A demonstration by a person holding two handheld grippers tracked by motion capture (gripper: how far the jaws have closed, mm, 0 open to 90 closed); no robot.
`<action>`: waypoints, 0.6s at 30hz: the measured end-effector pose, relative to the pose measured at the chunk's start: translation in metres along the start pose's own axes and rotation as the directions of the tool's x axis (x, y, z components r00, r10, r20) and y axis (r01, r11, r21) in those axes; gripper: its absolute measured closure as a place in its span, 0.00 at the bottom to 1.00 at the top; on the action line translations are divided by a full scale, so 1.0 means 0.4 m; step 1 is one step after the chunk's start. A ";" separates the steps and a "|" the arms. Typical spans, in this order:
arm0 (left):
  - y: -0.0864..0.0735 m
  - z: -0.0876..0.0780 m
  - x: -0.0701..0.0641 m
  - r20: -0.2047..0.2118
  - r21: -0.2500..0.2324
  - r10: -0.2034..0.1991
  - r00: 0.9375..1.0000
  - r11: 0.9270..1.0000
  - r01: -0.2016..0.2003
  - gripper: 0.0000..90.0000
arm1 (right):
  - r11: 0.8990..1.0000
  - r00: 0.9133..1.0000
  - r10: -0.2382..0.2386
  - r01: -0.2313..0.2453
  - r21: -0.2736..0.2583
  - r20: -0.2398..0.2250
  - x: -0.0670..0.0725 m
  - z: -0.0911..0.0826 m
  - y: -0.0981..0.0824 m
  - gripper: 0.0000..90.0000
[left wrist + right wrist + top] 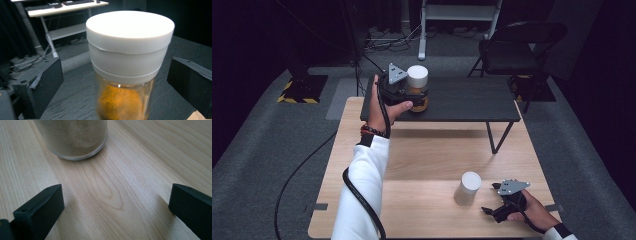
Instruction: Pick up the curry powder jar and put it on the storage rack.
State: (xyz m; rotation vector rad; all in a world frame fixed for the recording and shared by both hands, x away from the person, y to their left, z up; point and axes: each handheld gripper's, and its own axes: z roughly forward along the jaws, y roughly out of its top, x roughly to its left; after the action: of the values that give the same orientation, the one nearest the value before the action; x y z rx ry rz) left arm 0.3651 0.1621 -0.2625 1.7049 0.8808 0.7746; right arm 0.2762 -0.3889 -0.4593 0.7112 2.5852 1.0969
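A glass jar of orange powder with a white lid stands on the left part of a dark raised shelf. My left gripper is open around this jar, one jaw on either side with a gap to the glass. A second jar, white-lidded and holding pale powder, stands on the wooden table at the front right. My right gripper rests low on the table just right of it, open and holding nothing. In the right gripper view the base of the pale jar lies ahead of the jaws.
The dark shelf stands on thin legs at the back of the wooden table, bare to the right of the jar. A black cable trails along the left sleeve. A folding chair and a white desk frame stand beyond the table.
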 end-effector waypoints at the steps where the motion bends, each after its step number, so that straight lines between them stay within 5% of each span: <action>1: 0.001 -0.003 -0.005 -0.007 0.004 0.003 1.000 1.000 -0.003 0.00 | 1.000 1.000 -0.001 0.001 0.000 0.000 0.000 0.000 0.000 0.00; 18: -0.010 -0.084 -0.021 0.000 0.019 0.052 0.999 0.998 -0.052 0.01 | 1.000 1.000 0.000 0.000 0.000 0.000 0.000 0.000 0.000 0.00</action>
State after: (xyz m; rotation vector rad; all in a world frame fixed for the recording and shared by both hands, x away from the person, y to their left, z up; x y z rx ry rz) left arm 0.3323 0.1722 -0.2579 1.7500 0.8495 0.8041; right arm 0.2762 -0.3889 -0.4592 0.7114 2.5853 1.0967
